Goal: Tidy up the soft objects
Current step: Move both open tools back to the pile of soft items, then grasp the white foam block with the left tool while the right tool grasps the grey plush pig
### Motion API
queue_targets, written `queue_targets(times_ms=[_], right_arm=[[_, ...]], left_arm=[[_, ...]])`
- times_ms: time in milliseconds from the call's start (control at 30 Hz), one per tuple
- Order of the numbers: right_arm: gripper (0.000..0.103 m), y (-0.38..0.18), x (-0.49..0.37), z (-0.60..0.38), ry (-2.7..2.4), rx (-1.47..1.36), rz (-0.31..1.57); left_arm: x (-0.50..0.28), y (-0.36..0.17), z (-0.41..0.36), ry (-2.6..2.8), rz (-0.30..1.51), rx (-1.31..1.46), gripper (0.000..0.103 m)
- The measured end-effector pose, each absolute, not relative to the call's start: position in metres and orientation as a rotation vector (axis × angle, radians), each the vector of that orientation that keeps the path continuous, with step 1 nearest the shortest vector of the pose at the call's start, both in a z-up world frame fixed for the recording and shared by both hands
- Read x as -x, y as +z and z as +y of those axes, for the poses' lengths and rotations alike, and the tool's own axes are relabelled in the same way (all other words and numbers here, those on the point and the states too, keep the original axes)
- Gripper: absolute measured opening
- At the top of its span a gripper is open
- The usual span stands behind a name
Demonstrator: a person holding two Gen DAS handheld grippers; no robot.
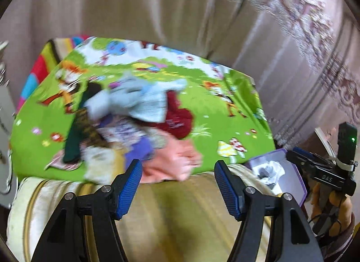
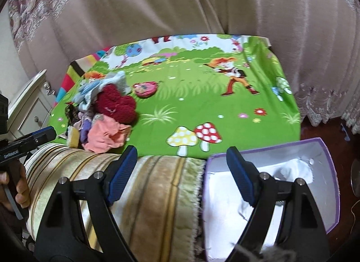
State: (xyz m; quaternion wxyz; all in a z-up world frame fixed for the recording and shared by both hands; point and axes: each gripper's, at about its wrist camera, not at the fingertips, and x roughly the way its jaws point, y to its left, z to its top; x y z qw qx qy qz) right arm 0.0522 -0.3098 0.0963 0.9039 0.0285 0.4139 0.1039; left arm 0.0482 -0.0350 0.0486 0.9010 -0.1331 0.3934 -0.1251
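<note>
Our left gripper (image 1: 177,172) and right gripper (image 2: 182,160) both gape wide, holding nothing; the pile of soft clothes (image 2: 101,113) lies left of the purple box (image 2: 324,149); tangled garments may drag neighbours along.

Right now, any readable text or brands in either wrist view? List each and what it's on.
None legible.
White print on left gripper: blurred.
White marking on right gripper: blurred.
White stitching on red knit item: too small.
Red letters on cartoon sheet: cut off.
</note>
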Motion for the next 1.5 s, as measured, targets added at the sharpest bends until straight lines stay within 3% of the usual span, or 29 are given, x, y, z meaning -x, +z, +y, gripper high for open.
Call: queue_targets(times_ms=[500, 633, 1133, 1500], right_arm=[[0.084, 0.11, -0.105, -0.196, 0.42, 0.106, 0.861], [0.088, 0.11, -0.123, -0.163, 0.472, 0.147, 0.864], [0.096, 0.103, -0.188, -0.069, 0.567, 0.263, 0.903], [0.096, 0.064, -0.261, -0.025, 0.563, 0.249, 1.081]], left_arm=[[-0.084, 0.01, 0.028, -0.248, 1.01, 0.288, 0.068], [-0.103, -0.004, 0.037, -0.249, 1.082, 0.282, 0.074], [-0.132, -0.044, 0.045, -0.319, 1.216, 0.349, 0.074], [-0.134, -0.045, 0.039, -0.338, 1.185, 0.334, 0.062]])
